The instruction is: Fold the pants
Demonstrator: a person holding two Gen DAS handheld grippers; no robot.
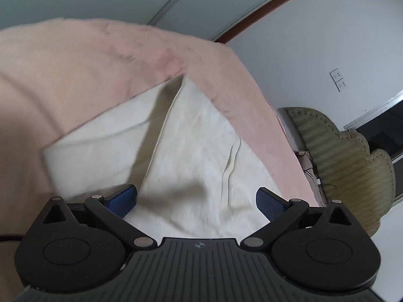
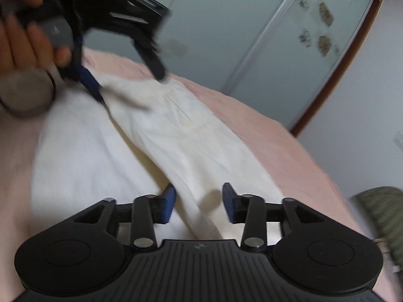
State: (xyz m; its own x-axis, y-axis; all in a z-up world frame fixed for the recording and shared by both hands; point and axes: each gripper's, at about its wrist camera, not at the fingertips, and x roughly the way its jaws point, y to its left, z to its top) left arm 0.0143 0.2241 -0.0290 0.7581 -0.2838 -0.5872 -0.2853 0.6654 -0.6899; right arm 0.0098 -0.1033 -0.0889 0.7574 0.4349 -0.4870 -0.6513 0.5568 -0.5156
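**One pair of cream pants, two grippers over it**

One pair of cream, crinkled cotton pants (image 1: 191,151) lies spread on the pale pink bed cover (image 1: 75,75), with a raised crease running from near my left tool toward the far pink edge. From the left wrist view, I see the left gripper (image 1: 196,201) with its blue pads spread wide apart over the cloth, nothing pinched between them. The pants' far edge stops short of the bed's edge, leaving a pink band all round; beyond it on the right stands one olive scalloped chair (image 1: 352,166).

From the right wrist view, I see the right gripper (image 2: 199,203) with its jaws partly apart, a fold of the pants lying between the pads; whether they press on it I cannot tell. A bare hand (image 2: 22,42) carries the left tool at upper left, blurred, over the pants' far end. Pink cover lies open along the right side, toward the frosted sliding doors (image 2: 226,37).
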